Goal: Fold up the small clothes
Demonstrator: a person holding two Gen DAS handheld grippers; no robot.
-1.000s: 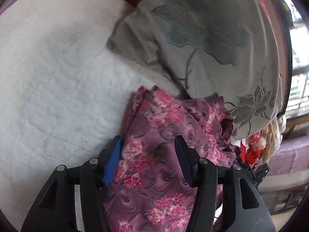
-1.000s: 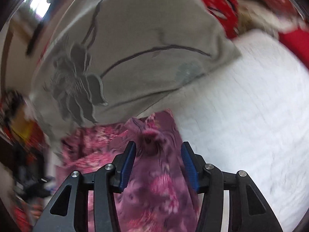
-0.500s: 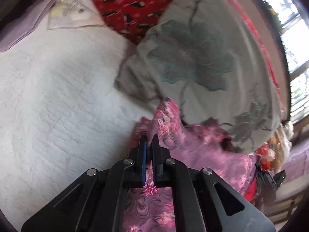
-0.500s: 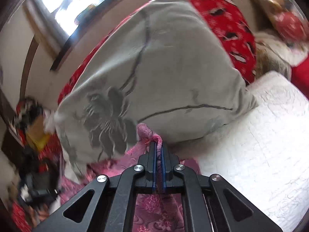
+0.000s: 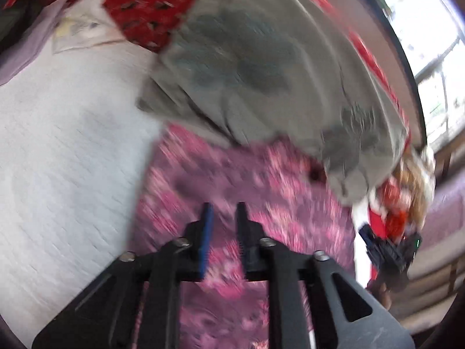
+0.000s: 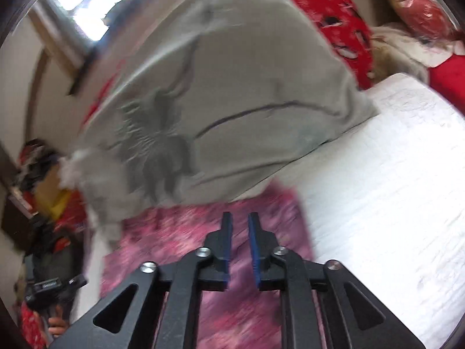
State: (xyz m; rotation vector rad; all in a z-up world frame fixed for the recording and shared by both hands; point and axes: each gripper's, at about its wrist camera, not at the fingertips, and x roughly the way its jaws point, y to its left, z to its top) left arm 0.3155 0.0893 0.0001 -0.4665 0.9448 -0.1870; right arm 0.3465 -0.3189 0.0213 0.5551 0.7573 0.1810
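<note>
The pink floral garment [image 5: 232, 180] is spread flat on the white quilted bed cover [image 5: 66, 157], its far edge lying against, and perhaps slightly under, the grey flower-printed pillow [image 5: 261, 67]. The left gripper [image 5: 223, 212] and the right gripper [image 6: 239, 222] are each held above the cloth, and the jaws of both are opening; a narrow gap is seen between each pair of blue pads, and no fabric is seen pinched in it, though the blur prevents certainty at the very tips. The cloth appears to have been laid out so that a fold can be made, with one gripper over each side of it. The pillow crowds the far edge and is judged the main obstacle to smoothing or gripping there. Red patterned bedding [image 6: 337, 20] is seen behind the pillow, and clutter is visible off the bed's edge, well clear of the work.
</note>
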